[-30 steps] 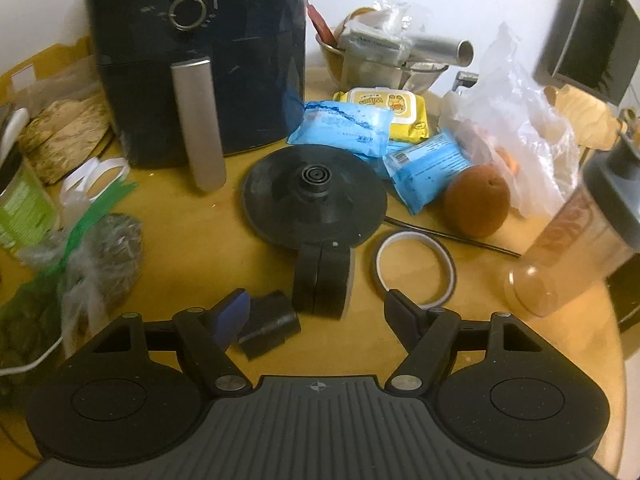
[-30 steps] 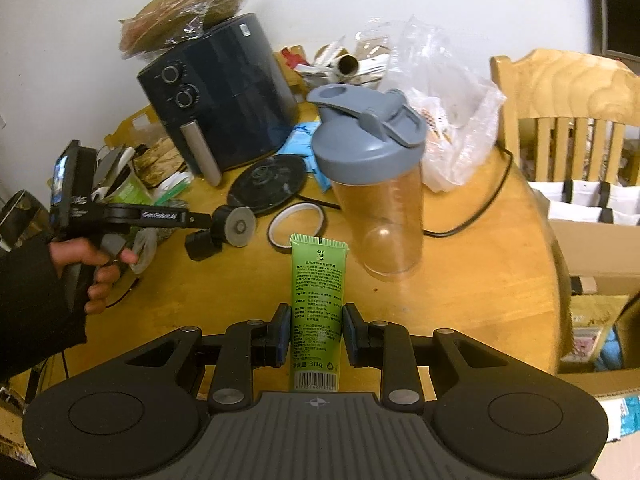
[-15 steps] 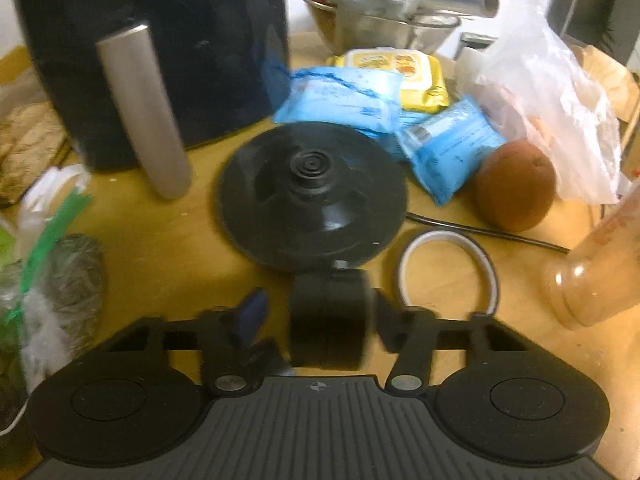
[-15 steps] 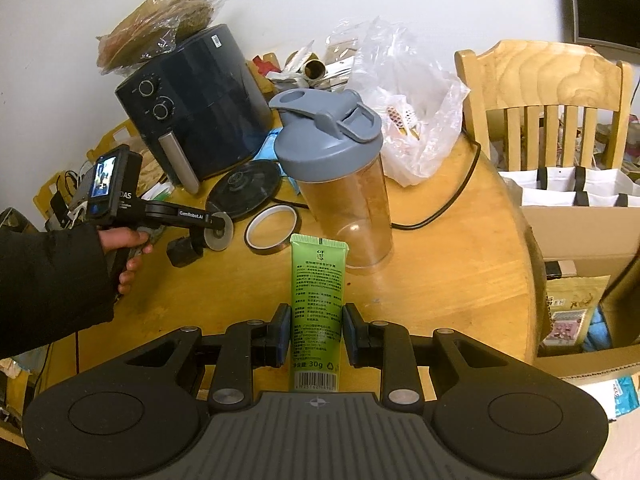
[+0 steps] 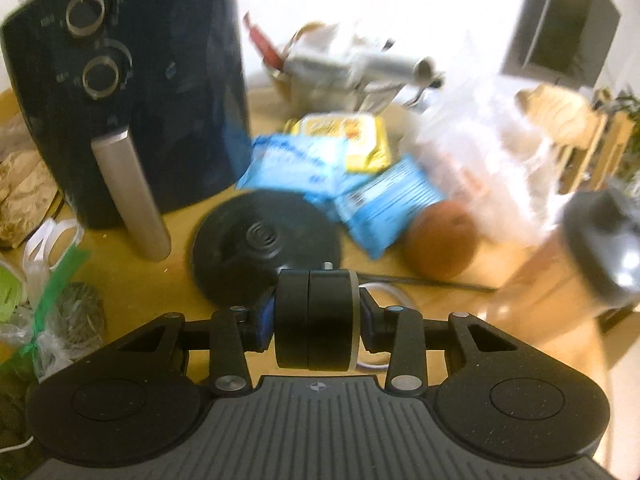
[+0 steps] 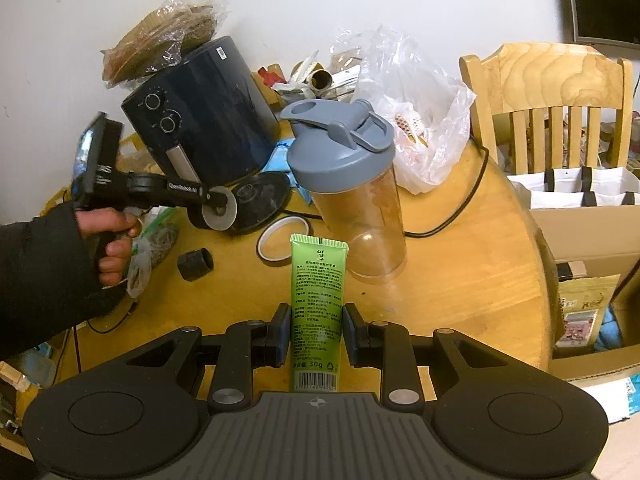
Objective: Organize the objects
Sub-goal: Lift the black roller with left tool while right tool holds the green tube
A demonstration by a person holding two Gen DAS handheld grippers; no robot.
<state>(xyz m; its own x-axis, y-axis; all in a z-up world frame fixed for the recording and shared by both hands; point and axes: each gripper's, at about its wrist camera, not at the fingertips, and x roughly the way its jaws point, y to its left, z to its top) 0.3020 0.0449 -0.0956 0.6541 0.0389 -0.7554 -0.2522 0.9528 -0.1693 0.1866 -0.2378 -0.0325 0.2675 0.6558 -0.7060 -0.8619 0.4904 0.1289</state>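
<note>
Black roller (image 5: 316, 318), a short drum lying crosswise, is clamped by its flat ends between the jaws of the left gripper (image 5: 317, 320), which have just been closing, and is carried clear of the worktop (image 6: 460, 248). Rightward, the green tube (image 6: 318, 300) is pinched in the right gripper (image 6: 316, 334), its length pointing forward.

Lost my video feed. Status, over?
Left gripper just closed on black roll, lifted off table. Right gripper clamps green tube. Shaker bottle stands close ahead.
</note>
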